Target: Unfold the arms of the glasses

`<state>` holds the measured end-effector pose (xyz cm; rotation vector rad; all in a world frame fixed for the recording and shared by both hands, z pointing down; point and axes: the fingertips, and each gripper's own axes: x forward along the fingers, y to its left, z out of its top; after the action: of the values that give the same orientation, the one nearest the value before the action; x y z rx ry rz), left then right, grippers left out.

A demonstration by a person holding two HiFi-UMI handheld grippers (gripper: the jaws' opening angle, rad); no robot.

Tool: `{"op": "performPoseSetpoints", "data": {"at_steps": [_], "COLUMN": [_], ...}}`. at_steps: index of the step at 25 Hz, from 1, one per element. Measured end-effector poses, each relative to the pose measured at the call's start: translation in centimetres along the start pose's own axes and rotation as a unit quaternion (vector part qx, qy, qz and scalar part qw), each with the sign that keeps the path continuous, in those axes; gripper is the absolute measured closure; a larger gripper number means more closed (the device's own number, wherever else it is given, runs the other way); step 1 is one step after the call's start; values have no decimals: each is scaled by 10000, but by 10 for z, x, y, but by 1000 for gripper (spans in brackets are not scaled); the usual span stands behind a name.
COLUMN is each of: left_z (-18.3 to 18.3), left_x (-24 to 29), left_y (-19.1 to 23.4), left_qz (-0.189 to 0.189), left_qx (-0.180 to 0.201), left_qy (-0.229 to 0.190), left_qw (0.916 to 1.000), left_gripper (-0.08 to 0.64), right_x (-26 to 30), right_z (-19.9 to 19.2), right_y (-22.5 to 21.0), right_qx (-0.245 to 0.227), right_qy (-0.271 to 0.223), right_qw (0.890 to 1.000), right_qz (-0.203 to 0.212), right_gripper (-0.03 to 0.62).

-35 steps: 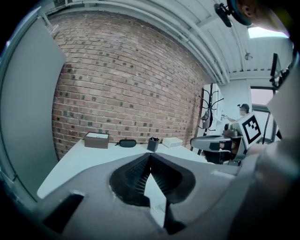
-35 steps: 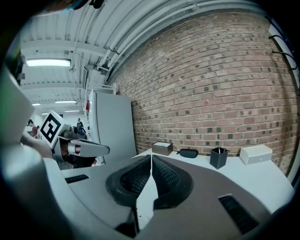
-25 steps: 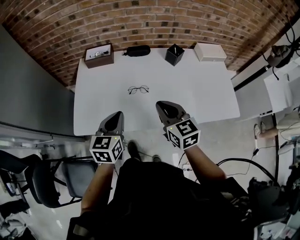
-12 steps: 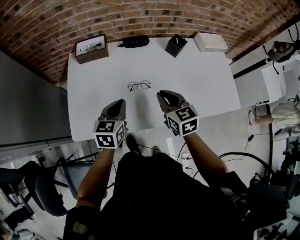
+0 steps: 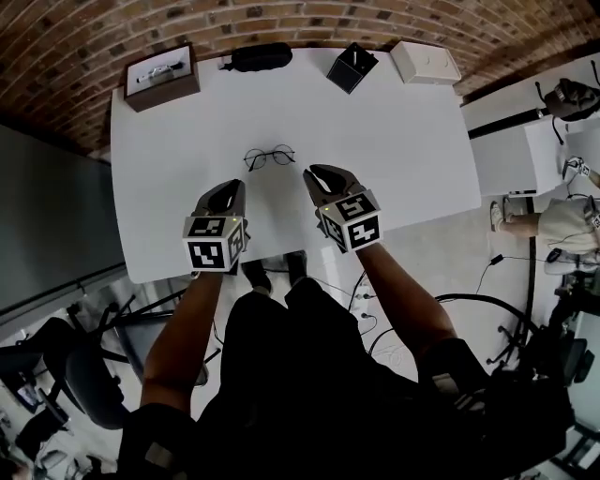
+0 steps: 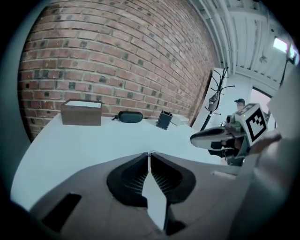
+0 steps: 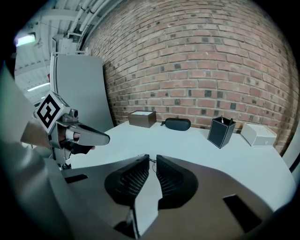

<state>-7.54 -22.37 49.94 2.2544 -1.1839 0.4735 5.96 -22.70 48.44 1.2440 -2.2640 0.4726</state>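
Grey and shut tight on nothing, the left claw (image 5: pixel 230 186) and right claw (image 5: pixel 319 173) hover over the near part of the white desk (image 5: pixel 403 141) (each claw's own view shows its pads meeting). Just beyond their tips, between the two, the glasses (image 5: pixel 270 157) lie on the desk. Only the head view shows them plainly. Along the far edge, below the brick wall (image 5: pixel 281 19), stand a brown box (image 5: pixel 161 77), black case (image 5: pixel 256 57), black pen holder (image 5: pixel 352 67) and white box (image 5: pixel 426 63).
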Motion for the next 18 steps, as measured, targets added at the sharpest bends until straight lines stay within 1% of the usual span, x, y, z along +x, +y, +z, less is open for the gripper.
{"op": "performPoseSetpoints", "data": {"at_steps": [4, 10, 13, 15, 17, 18], "left_z": [-9, -24, -34, -40, -45, -47], "left_x": [30, 62, 75, 82, 88, 91], "left_y": [6, 16, 18, 22, 26, 28], "left_qz": [129, 338, 332, 348, 416, 444], "left_qx": [-6, -166, -240, -252, -262, -277], "left_qy": [144, 305, 411, 495, 550, 575], "left_qw": [9998, 9988, 9983, 9978, 9973, 9970], "left_gripper": [548, 542, 493, 482, 477, 474], "right_x": [31, 66, 80, 87, 95, 98], "right_z": [-20, -49, -56, -60, -64, -67], "right_y": [-18, -27, -30, -31, -31, -32], "right_qx": [-46, 7, 12, -25, -53, -69], "right_qy": [242, 557, 647, 715, 772, 809], "right_qw": [9996, 9980, 9972, 9964, 9957, 9953], "right_qz": [100, 284, 370, 459, 515, 523], "right_gripper": [581, 580, 578, 575, 549, 524]}}
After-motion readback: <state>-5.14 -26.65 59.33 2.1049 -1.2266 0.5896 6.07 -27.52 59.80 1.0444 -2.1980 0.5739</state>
